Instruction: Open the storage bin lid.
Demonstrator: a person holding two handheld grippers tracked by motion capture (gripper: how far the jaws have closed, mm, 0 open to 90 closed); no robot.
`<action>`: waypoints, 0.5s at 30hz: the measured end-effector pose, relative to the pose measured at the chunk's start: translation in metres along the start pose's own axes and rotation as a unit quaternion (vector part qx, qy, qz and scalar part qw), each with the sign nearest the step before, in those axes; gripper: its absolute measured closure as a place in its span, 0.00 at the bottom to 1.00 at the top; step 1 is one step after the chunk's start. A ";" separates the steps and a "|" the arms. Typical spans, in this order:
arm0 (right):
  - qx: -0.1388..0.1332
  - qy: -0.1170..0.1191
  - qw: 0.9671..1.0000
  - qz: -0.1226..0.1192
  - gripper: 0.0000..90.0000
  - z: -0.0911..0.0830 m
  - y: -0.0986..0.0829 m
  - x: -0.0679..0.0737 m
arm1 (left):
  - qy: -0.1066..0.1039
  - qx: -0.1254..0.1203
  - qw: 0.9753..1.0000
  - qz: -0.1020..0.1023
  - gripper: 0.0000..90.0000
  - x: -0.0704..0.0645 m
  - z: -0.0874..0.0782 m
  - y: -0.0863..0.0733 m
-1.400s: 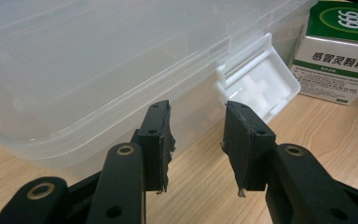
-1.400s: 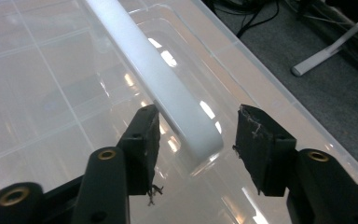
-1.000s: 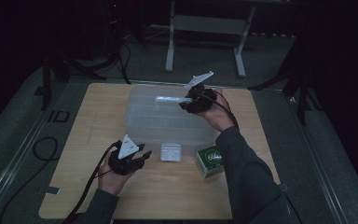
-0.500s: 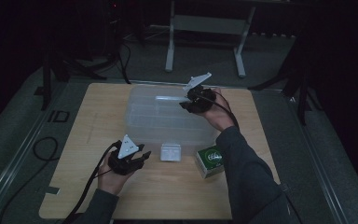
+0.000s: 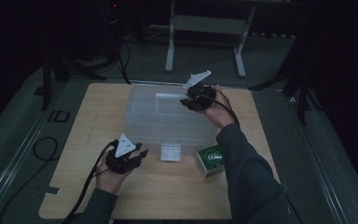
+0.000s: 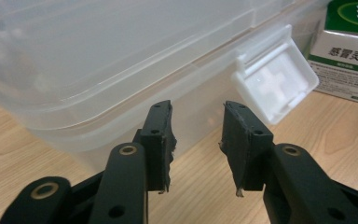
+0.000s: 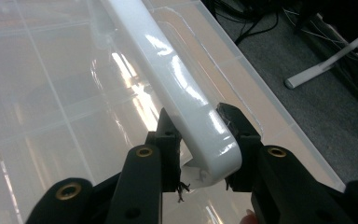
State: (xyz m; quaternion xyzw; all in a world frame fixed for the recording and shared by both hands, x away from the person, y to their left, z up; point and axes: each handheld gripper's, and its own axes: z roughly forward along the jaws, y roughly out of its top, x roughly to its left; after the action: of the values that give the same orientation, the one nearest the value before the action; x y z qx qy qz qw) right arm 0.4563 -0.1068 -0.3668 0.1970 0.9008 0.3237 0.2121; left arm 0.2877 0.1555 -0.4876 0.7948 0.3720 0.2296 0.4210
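Green-and-white carton sits on the wooden table, near the front right corner of the clear bin, upright, green top face up. In the left gripper view the carton has printed text on its white side. Behind the table: grey carpet floor, a white-legged stand, black cables at left.

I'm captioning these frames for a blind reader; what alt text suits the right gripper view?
The right tongs are shut on the white handle of a clear plastic storage box, gripping near its end. Below lies the box's translucent ribbed lid; grey carpet and a white stand foot show at upper right.
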 end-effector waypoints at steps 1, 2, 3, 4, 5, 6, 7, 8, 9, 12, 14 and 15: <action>0.000 0.001 1.000 0.000 0.79 0.000 0.000 0.000 | 0.000 0.000 1.000 0.000 0.72 0.000 0.000 0.000; 0.000 0.001 1.000 0.000 0.79 0.000 0.000 0.000 | 0.004 0.000 1.000 0.001 0.72 0.002 -0.001 0.000; -0.003 0.003 1.000 -0.001 0.79 0.000 0.000 -0.002 | 0.010 -0.004 1.000 -0.001 0.75 0.004 -0.001 -0.001; -0.004 0.004 1.000 -0.002 0.79 0.000 0.000 -0.002 | 0.015 -0.006 1.000 -0.002 0.77 0.005 -0.002 -0.001; -0.004 0.004 1.000 -0.001 0.79 0.000 0.000 -0.003 | 0.019 -0.007 1.000 -0.002 0.80 0.007 -0.002 -0.001; -0.004 0.004 1.000 -0.001 0.79 0.000 0.000 -0.003 | 0.019 -0.007 1.000 -0.002 0.83 0.007 -0.002 -0.001; -0.004 0.005 1.000 -0.001 0.79 0.000 0.001 -0.003 | 0.031 -0.009 0.999 -0.004 0.86 0.010 -0.003 -0.002; -0.004 0.006 1.000 -0.001 0.79 -0.001 0.001 -0.003 | 0.037 -0.010 0.999 -0.003 0.90 0.011 -0.003 -0.002; -0.004 0.006 1.000 -0.001 0.79 -0.001 0.001 -0.003 | 0.037 -0.010 0.999 -0.003 0.92 0.011 -0.003 -0.002; -0.006 0.010 1.000 -0.001 0.80 -0.001 0.002 -0.006 | 0.054 -0.018 0.998 -0.006 0.97 0.018 -0.005 -0.002; -0.005 0.012 1.000 0.000 0.80 -0.001 0.002 -0.006 | 0.056 -0.019 0.998 -0.006 0.98 0.019 -0.005 -0.001; -0.006 0.014 1.000 0.000 0.80 -0.001 0.003 -0.007 | 0.059 -0.018 0.998 -0.004 0.98 0.021 -0.005 -0.001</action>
State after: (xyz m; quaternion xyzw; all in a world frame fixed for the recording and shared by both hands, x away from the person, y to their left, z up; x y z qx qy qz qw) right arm 0.4618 -0.1088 -0.3626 0.1915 0.9016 0.3317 0.2010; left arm 0.2966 0.1745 -0.4846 0.7705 0.3958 0.2811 0.4132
